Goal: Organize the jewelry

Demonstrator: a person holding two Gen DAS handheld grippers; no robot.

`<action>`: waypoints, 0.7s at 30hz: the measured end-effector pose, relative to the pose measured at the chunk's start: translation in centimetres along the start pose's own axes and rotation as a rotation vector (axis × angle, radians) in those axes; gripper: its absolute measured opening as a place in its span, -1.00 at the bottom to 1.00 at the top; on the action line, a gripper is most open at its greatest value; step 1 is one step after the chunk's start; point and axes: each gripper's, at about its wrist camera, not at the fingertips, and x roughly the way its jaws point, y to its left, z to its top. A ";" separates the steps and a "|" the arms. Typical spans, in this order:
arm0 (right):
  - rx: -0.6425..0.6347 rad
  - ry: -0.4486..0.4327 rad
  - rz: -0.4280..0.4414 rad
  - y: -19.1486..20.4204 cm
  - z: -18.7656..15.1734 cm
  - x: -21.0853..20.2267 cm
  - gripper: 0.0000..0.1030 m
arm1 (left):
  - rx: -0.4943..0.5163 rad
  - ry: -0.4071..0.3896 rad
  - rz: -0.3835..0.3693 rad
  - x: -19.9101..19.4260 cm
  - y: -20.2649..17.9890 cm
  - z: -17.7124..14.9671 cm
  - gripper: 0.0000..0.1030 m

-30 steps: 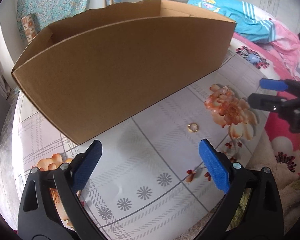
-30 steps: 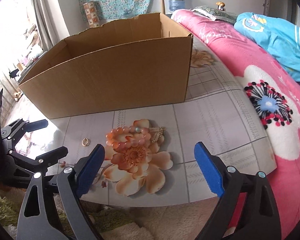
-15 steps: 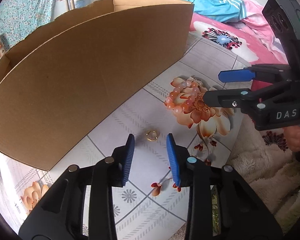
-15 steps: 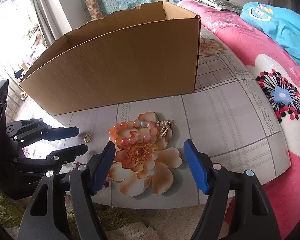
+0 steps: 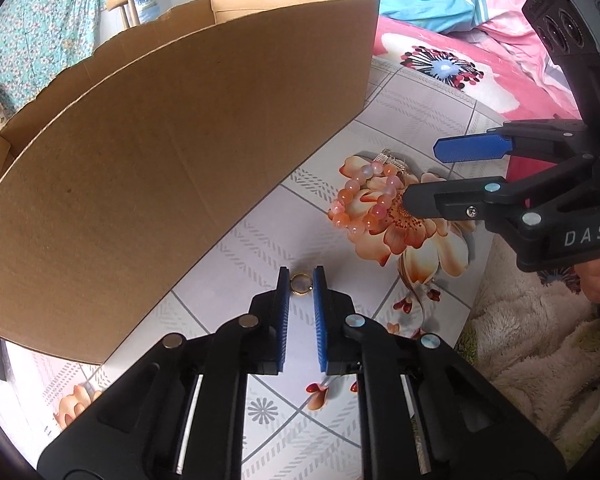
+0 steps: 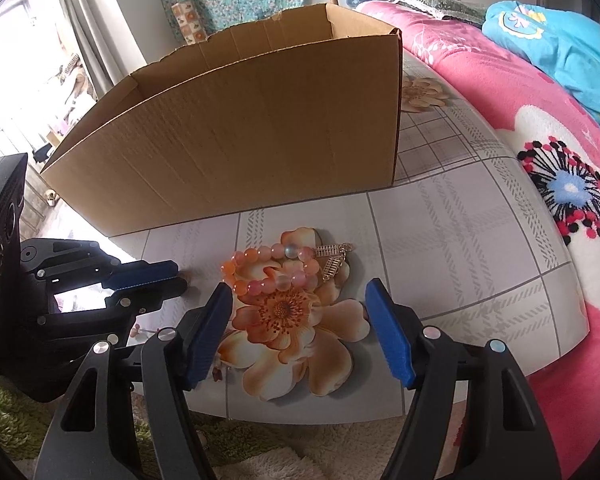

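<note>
Gold glints between the blue pads of the left hand-held gripper (image 5: 301, 280): a small ring (image 5: 301, 283) lies on the surface (image 5: 412, 120) with one pad just to each side of it. The jaws are closing, with only a narrow gap left; the pads look to be at the ring's edges, though whether they already press on it cannot be told from the left wrist view. In the right wrist view the ring is hidden behind the left gripper's tips.

Right of the ring, a bracelet (image 6: 270, 270) of pink and orange beads with a small gold charm rests on a printed orange flower of the tablecloth. The right hand-held gripper (image 6: 300, 300) hovers over the flower with its jaws wide but closing. The bracelet lies just beyond the pad tips, and nothing is gripped. In the left wrist view its two fingers reach in from the right above the beads, and part of a hand (image 5: 598, 280) shows under the gripper body.

Behind both pieces stands a large open cardboard box (image 6: 260, 120), its long side facing the grippers. A pink flowered blanket (image 6: 520, 92) lies to the right of the surface, with a blue garment (image 6: 560, 40) on top.
</note>
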 end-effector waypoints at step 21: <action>-0.281 0.123 -0.007 5.4 1.4 3.2 -0.80 | -0.188 -0.023 0.102 -1.9 4.8 -3.3 -0.82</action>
